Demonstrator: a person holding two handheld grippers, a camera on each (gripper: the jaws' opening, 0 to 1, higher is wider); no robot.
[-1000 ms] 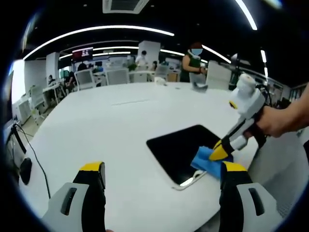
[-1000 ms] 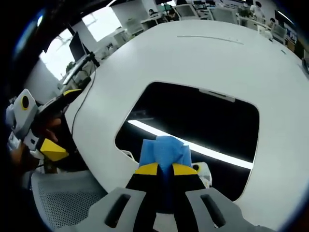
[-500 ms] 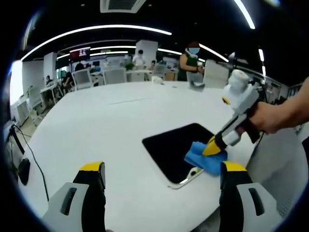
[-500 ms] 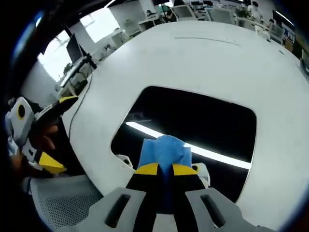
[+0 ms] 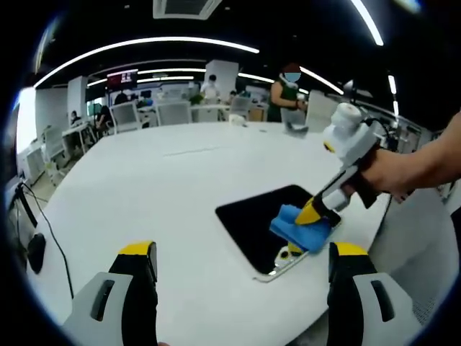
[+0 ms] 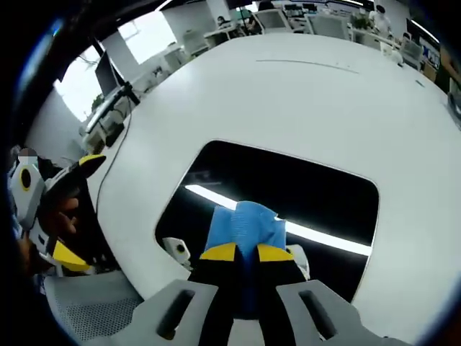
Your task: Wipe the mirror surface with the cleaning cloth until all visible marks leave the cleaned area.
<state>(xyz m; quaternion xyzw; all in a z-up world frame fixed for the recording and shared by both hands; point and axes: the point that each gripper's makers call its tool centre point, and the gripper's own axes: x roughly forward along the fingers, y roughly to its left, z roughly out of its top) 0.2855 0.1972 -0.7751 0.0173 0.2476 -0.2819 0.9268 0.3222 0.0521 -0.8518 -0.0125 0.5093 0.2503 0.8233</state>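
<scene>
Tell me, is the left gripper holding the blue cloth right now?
No, the right gripper pinches the blue cloth on the mirror; the left gripper is open and empty.

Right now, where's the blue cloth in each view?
Left gripper view: the blue cloth lies right of centre on the near end of the mirror, under the right tool.
Right gripper view: cloth sits bottom centre, pinched by that view's own tool.
Shared landmark: the dark mirror on the white table.
</scene>
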